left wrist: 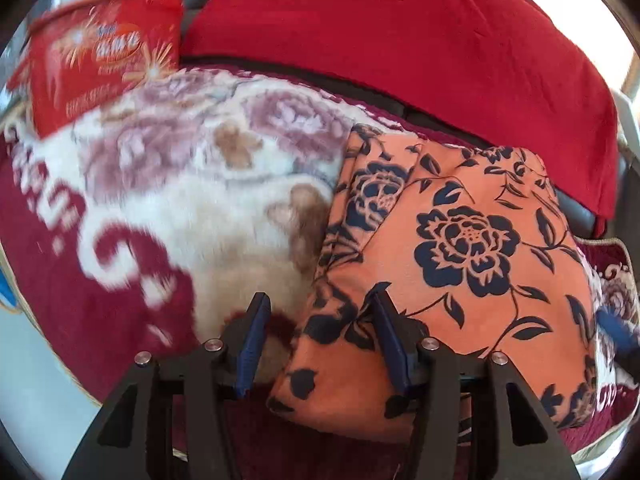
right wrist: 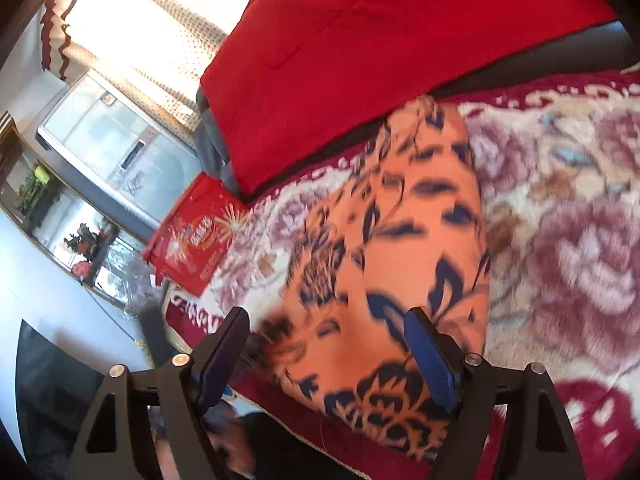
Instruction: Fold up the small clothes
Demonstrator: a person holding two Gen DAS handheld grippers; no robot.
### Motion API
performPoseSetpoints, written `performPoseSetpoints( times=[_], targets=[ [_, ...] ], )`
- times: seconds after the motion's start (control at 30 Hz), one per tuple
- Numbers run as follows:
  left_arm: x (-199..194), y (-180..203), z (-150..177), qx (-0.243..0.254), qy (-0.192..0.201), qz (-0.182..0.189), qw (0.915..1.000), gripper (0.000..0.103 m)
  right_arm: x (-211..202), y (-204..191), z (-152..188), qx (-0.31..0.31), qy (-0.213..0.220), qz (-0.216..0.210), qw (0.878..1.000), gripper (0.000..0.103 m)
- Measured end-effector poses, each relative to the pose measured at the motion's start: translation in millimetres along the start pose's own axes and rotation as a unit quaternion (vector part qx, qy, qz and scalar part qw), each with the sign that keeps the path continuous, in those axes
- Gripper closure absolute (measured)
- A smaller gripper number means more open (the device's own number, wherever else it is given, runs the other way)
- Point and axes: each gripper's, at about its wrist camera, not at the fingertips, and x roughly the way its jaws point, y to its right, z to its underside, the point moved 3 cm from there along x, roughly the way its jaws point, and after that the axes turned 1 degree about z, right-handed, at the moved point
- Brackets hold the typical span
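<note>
An orange garment with dark blue flowers [left wrist: 460,240] lies folded into a narrow bundle on a plush floral blanket [left wrist: 180,184]. My left gripper [left wrist: 320,296] hovers at the bundle's near left edge, jaws apart; its right finger is over the cloth and its left finger over the blanket, with nothing pinched. In the right wrist view the same garment [right wrist: 400,220] runs away from me. My right gripper [right wrist: 327,314] stands wide open above its near end, pads clear of the fabric.
A red cushion [left wrist: 400,40] leans along the back of the blanket. A red printed bag [left wrist: 104,52] stands at the blanket's far left corner. Beyond the blanket's edge are a glass cabinet [right wrist: 112,148] and a pale floor [right wrist: 60,292].
</note>
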Motion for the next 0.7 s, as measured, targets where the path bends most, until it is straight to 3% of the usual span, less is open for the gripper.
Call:
performPoseSetpoints(
  times=[0.17, 0.23, 0.33, 0.37, 0.53, 0.7],
  targets=[
    [0, -7, 2, -0.002, 0.019, 0.005, 0.9998, 0.04, 14, 8, -41, 0.025, -0.01, -0.008, 1.0, 0.02],
    [1, -9, 3, -0.003, 0.026, 0.009, 0.9996, 0.039, 38, 21, -55, 0.053, -0.037, -0.021, 0.998, 0.02],
    [-1, -8, 7, -0.005, 0.03, 0.02, 0.9993, 0.038, 69, 57, -56, 0.117, -0.069, 0.015, 0.991, 0.02],
    [0, -8, 6, -0.006, 0.03, 0.022, 0.9993, 0.038, 69, 60, -56, 0.128, -0.067, 0.009, 0.989, 0.02],
    [0, -7, 6, -0.011, 0.035, 0.024, 0.9991, 0.038, 66, 34, -80, 0.055, -0.072, 0.017, 0.996, 0.02],
    [0, -8, 6, -0.014, 0.036, 0.029, 0.9988, 0.038, 90, 46, -126, 0.088, -0.067, 0.015, 0.994, 0.02]
  ],
)
